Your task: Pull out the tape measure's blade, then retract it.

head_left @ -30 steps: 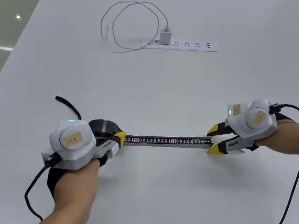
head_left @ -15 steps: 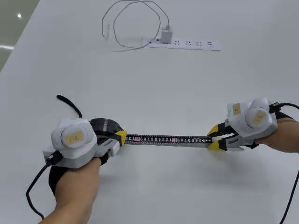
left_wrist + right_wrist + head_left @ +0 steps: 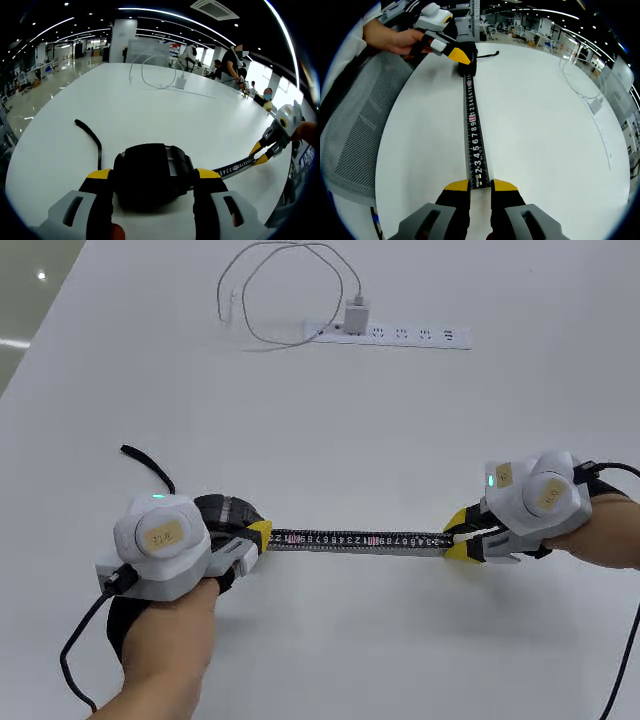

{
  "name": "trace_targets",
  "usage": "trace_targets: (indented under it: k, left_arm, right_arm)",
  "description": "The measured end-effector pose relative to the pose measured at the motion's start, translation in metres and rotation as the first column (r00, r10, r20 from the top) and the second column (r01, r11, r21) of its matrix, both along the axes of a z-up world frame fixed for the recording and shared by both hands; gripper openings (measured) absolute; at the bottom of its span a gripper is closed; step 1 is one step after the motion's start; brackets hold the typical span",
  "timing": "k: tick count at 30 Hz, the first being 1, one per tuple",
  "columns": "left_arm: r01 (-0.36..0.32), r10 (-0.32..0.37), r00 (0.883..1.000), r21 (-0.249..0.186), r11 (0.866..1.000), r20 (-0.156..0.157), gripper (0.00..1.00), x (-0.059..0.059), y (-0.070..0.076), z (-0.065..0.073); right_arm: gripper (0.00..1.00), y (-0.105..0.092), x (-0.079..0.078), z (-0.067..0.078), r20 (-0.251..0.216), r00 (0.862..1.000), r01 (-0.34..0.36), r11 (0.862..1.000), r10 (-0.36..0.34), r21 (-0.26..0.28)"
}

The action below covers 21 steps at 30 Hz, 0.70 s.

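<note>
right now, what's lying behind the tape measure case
Behind the tape measure case, a black strap lies on the white table. Farther back sit a power strip with a charger and white cable. The jaws of the left gripper cover the case's sides.

Tape blade (image 3: pixel 474 145) shows numerals 2 to 9.

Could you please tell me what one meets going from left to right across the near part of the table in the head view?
Left gripper, clamped on the case → blade → right gripper, pinching the blade's end.
</note>
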<state>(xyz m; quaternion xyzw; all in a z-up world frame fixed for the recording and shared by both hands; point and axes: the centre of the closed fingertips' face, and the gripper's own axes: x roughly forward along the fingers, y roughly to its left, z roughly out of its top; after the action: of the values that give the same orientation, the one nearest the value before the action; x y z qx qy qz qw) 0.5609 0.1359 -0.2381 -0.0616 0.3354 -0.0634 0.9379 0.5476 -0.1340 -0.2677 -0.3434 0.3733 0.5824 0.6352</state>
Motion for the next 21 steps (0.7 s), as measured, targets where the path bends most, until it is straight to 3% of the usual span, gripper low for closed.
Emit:
trace_targets:
  k: [21]
  left_arm:
    - [0.024,-0.023,1.000,0.006,1.000,-0.009,0.58,-0.0008,0.0014,-0.0003]
  right_arm:
    - [0.11,-0.0005,-0.0023,0.0015,0.006,1.000,-0.004,1.000,0.004,-0.015]
